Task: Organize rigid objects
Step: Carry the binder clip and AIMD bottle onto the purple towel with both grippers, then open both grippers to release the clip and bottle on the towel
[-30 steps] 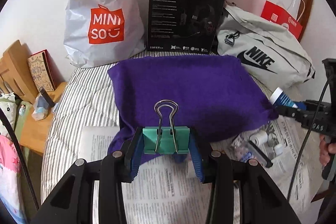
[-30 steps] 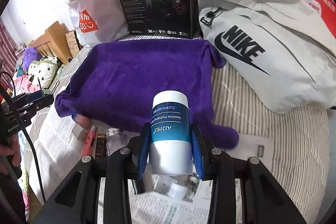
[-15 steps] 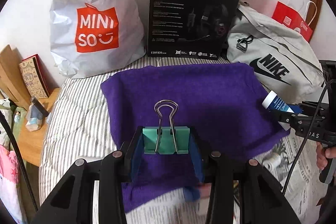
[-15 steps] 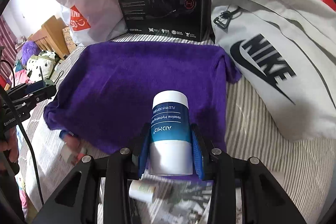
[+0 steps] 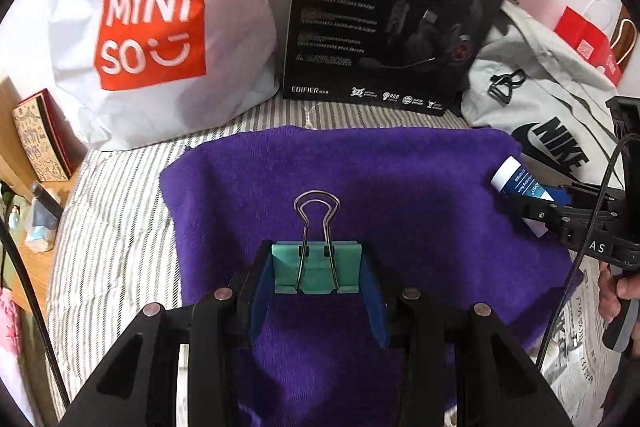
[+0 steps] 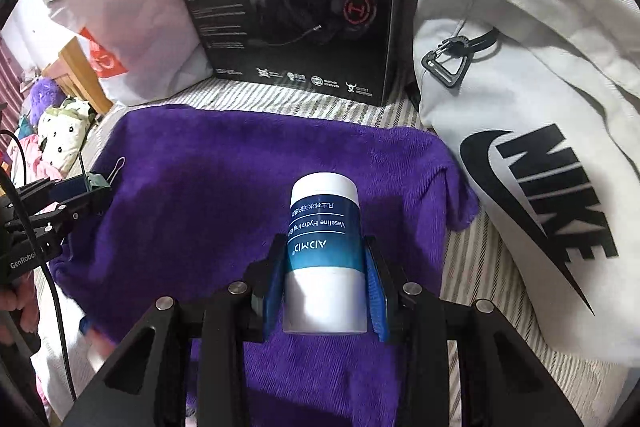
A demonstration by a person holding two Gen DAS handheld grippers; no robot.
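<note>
Binder clip (image 5: 316, 269), teal with silver wire handles, sits clamped between the blue pads of the left tongs (image 5: 316, 287), its handles sticking up and away from the camera. These tongs tilt steeply downward over a purple towel (image 5: 400, 187) spread on a striped bed (image 5: 116, 227). In the right wrist view the same left tongs (image 6: 86, 187) appear at the far left edge, the clip's wire loop poking out from their tips above the towel's left border.

The right tongs (image 6: 324, 291) also angle down over the towel, clamped on a cylindrical tube (image 6: 324, 251): white cap end forward, dark blue band with white lettering, white lower body. From the left wrist view the right tongs (image 5: 536, 195) come in from the right, with the tube's white end over the towel's right edge and a hand (image 5: 616, 291) gripping the handle below.

Beyond both tongs, past the towel's far edge, stand a white Miniso bag (image 5: 160, 27), a black headset box (image 5: 392, 7) and a grey Nike bag (image 6: 540, 147). Newspaper (image 5: 576, 355) lies below the right tongs' hand.
</note>
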